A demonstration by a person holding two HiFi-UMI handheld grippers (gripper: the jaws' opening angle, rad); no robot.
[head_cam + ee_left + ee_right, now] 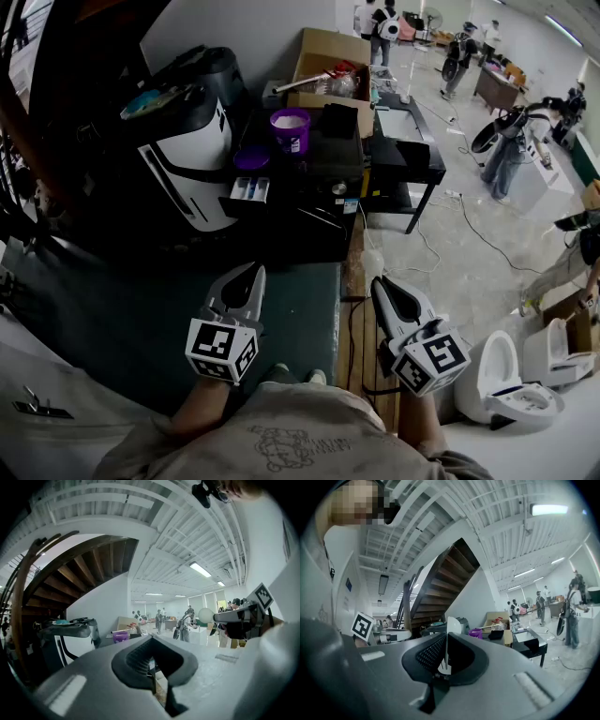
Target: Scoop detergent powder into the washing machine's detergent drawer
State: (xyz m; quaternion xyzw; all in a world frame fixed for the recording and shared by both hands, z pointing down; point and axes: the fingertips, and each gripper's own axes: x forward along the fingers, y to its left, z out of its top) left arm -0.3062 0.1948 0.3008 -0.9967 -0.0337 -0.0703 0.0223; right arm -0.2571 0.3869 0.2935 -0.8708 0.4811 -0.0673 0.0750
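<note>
Left gripper (251, 274): jaws together, nothing between them. Held low against the person's body, well short of the washing machine (183, 155).
Right gripper (381, 285): jaws likewise closed on nothing. Low, off the washing machine's drawer side, well apart from it.
Drawer (250, 190): pulled out of the washing machine's front, pale compartments facing up. Too small to tell whether anything lies in them.
Purple piece (251, 157): round, just behind the drawer and close against the washing machine. Lid or scoop, cannot tell which.
Tub (290, 129): purple, open-topped, on the dark desk (330, 167) just beside the washing machine, beyond the drawer. Pale powder shows inside, fairly high.
Cardboard box (323, 61): past the tub, farther again from the washing machine. Open, with odds and ends in it.
Handling, powder (judgement): loose and light, so it will spill at any tilt or jolt. Carry it level and keep the path from tub to drawer short.
Handling, scoop (judgement): likely thin, stiff plastic and light. Take it by the handle end and keep the bowl clear of the jaws.
Handling, tub (judgement): probably light enough to slide or tip when dug into. The free gripper on its rim would steady it.
Handling, drawer (judgement): thin plastic hanging out unsupported. Pour from above and do not press down on it.
Stage (judgement): scooping not begun. Both grippers are empty and away from the tub.
</note>
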